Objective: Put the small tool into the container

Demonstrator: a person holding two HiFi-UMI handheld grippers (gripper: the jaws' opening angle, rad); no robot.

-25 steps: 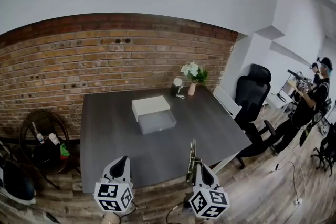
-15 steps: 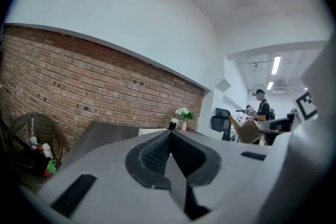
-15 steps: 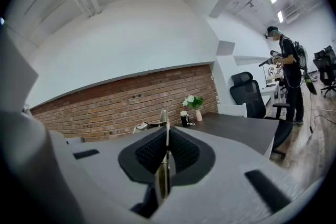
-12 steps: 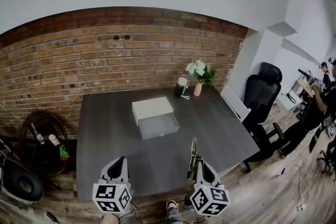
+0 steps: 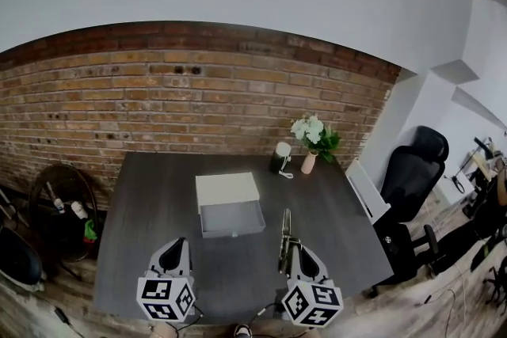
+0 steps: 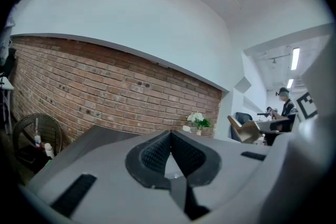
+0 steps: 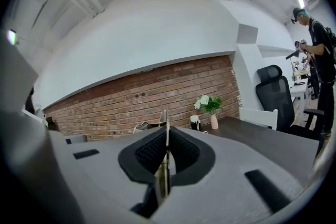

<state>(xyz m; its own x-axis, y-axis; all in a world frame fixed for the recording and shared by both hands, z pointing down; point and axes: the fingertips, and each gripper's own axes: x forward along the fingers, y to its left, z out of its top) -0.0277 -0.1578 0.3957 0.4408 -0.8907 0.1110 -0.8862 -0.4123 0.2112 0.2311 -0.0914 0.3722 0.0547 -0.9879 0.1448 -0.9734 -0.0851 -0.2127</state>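
Nearest to me, the person holds both claws low over the near edge of the dark counter (image 5: 150,202). Each carries a cube of black-and-white square markers, patterns only, with no lettering I can read. The left claw (image 5: 181,243) has its ribbed pads pressed together at the tips and grips nothing. The right claw (image 5: 295,249) is clamped tight on the small tool (image 5: 285,232), a thin metal strip pinched between the pads, which sticks out well past the jaw tips. In the right gripper view the strip (image 7: 166,128) stands upright on edge between the black pads.

Beyond the claws, at the middle of the counter, sits the container (image 5: 227,189), a white box with a grey drawer (image 5: 232,219) pulled out toward the person. The tool is not in it; from above its tip shows just right of the drawer.

At the far right corner stand a dark cup with a white lid (image 5: 281,157) and a small vase of white flowers (image 5: 312,140). Behind runs a brick wall (image 5: 158,99). To the right are a white chair (image 5: 367,200) and a black office chair (image 5: 417,169).
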